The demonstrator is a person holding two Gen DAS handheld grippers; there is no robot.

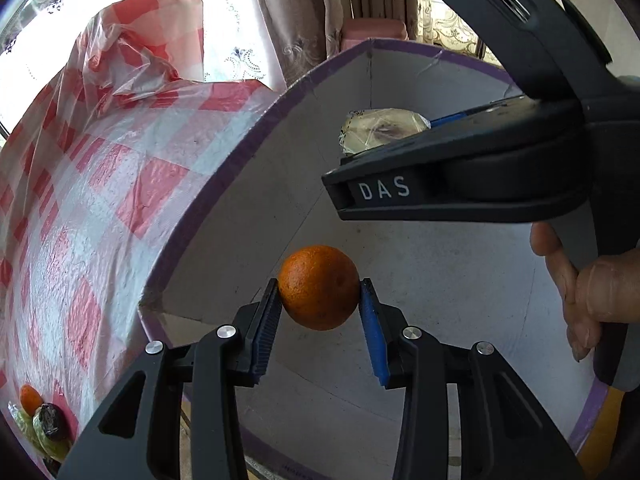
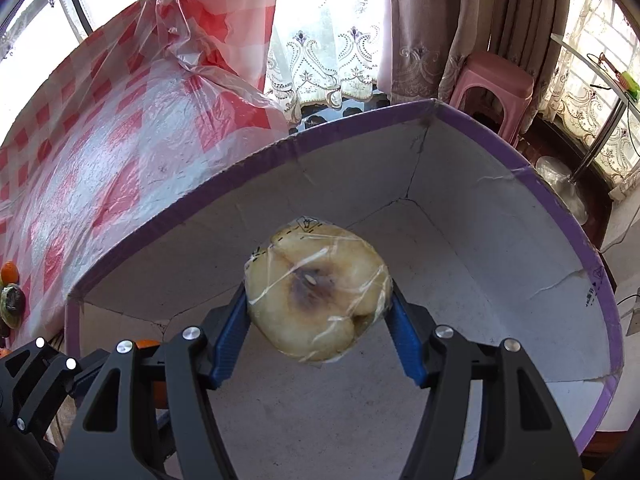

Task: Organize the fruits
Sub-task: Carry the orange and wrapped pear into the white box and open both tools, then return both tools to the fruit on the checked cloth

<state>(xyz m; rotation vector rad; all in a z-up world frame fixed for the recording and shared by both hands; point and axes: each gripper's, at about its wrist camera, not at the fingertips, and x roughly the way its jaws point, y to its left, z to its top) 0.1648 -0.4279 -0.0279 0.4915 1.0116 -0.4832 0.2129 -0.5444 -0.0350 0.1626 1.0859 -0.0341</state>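
My left gripper (image 1: 319,294) is shut on a small orange (image 1: 319,286), held above the white inside of a purple-rimmed cardboard box (image 1: 224,184). In the right wrist view my right gripper (image 2: 318,300) is shut on a pale yellow fruit wrapped in clear film (image 2: 318,290), with a brown bruise on it, over the same box (image 2: 520,168). The left wrist view shows the right gripper's black body (image 1: 460,184) crossing the upper right, the wrapped fruit (image 1: 380,130) partly hidden behind it. A hand (image 1: 588,300) holds that gripper's handle.
A red-and-white checked plastic cloth (image 1: 100,168) covers the table left of the box. More fruit, an orange (image 1: 30,398) and wrapped dark pieces (image 1: 48,424), lies at the lower left edge. A pink stool (image 2: 496,84) and curtains (image 2: 328,40) stand behind the box.
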